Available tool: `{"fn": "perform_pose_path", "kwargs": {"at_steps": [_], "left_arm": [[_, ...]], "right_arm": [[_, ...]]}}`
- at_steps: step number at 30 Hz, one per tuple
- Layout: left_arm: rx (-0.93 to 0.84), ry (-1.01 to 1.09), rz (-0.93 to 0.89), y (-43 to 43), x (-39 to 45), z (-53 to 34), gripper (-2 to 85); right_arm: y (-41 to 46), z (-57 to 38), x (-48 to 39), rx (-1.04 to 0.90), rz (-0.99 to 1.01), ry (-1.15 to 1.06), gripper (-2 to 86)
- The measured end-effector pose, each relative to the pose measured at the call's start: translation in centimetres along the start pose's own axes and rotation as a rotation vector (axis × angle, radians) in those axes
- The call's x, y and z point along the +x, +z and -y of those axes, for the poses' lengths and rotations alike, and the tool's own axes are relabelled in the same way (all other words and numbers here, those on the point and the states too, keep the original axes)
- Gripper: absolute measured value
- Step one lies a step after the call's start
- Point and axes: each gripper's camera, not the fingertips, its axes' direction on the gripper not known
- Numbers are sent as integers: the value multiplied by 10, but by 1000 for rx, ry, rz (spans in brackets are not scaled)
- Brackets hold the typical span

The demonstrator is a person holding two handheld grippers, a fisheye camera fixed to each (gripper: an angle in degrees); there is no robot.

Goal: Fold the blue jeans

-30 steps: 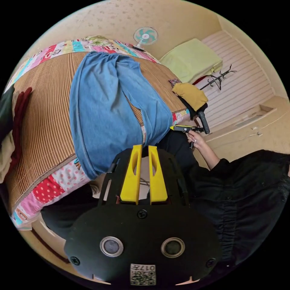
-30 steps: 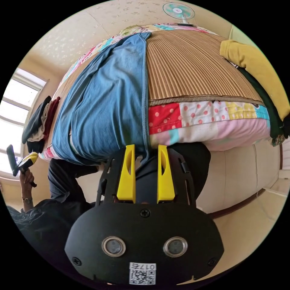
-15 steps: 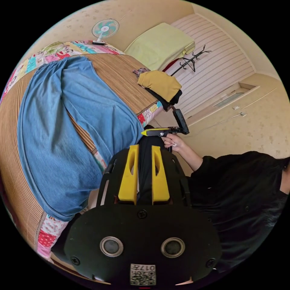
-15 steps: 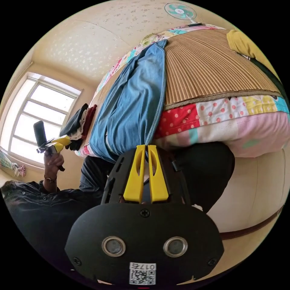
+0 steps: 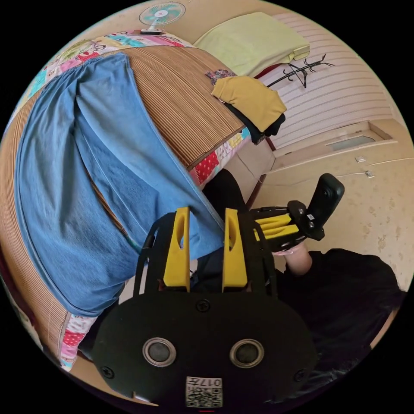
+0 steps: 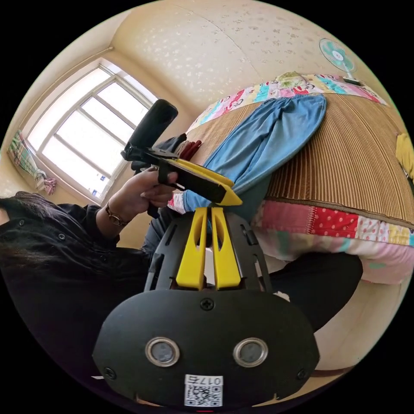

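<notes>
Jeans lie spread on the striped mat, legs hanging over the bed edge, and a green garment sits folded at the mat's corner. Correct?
Not quite: the folded garment at the mat's corner is mustard yellow, not green, as the left gripper view shows. The rest holds: the jeans lie spread on the striped mat with the legs hanging over the bed edge.

Daylight from window (image 6: 82, 138), upper left of right gripper view, panes blown out. Even, soft shadows. Strong fisheye curvature at edges; focus sharp.
</notes>
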Motion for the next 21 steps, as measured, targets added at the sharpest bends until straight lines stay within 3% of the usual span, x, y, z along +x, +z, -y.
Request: {"fn": "perform_pose_path", "kwargs": {"at_steps": [3,6,8,12,18,21], "left_arm": [[22,19,-38,-3,-3,-10,14],[72,-9,-55,-18,-10,-20,-1],[105,-22,-79,-30,-14,-25,-4],[154,-48,-132,-51,-22,-31,-5],[166,-41,-187,-84,-29,-29,-5],[178,-42,-227,-104,-39,-30,-5]], "right_arm": [[-8,-1,13,-87,69,-80,20],[-28,23,46,-212,185,-139,21],[-44,53,74,-183,110,-107,27],[-63,157,169,-24,-38,115,70],[6,282,337,136,128,532,123],[36,316,365,212,17,674,101]]}}
